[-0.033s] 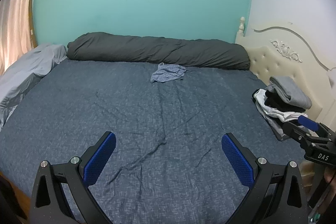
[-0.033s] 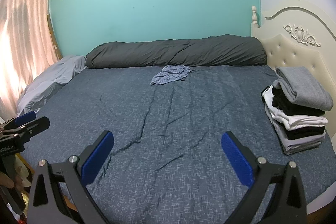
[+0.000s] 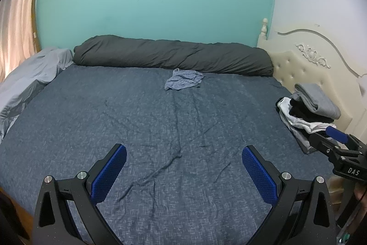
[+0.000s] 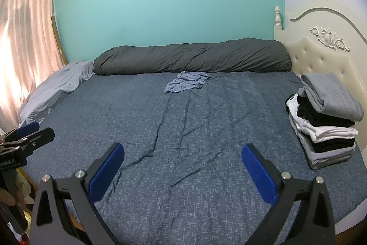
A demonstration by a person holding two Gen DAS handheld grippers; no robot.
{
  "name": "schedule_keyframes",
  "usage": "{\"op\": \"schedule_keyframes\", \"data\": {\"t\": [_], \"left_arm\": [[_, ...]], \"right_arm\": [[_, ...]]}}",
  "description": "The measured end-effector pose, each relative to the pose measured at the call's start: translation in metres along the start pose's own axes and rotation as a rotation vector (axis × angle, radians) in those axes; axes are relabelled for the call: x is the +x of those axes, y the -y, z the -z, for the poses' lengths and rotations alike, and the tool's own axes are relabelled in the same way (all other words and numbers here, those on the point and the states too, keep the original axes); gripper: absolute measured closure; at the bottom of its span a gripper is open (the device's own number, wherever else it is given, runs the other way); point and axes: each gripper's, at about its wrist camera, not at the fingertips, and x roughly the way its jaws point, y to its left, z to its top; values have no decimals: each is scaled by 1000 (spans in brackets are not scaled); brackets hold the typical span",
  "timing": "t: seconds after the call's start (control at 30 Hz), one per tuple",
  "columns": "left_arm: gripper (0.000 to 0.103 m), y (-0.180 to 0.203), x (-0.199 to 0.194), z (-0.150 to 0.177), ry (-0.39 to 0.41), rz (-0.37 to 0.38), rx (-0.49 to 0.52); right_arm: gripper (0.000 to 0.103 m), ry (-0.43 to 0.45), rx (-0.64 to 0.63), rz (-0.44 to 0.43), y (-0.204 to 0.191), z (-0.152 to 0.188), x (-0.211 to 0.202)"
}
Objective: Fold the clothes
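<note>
Both the left hand-held gripper and right hand-held gripper are hovering wide and empty over the bed's near edge, while the crumpled blue garment is lying unfolded at the far edge, well apart from the folded stack at the right edge.

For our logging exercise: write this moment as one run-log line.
left tongs: open, empty | right tongs: open, empty | crumpled blue garment: unfolded, by dark duvet roll | folded clothes stack: near headboard
</note>
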Motion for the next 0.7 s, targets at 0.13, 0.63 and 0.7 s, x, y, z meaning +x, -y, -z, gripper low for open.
{"op": "schedule_keyframes", "data": {"t": [0.13,0.63,0.7], "left_arm": [[0,-2,2,-1,1,-2,-2],[0,6,6,-1,-5,3,7],[0,7,5,0,-6,5,10]], "right_arm": [[0,-1,0,0,1,0,1],[0,0,0,1,4,-2,1],[0,2,-2,3,4,-1,0]]}}
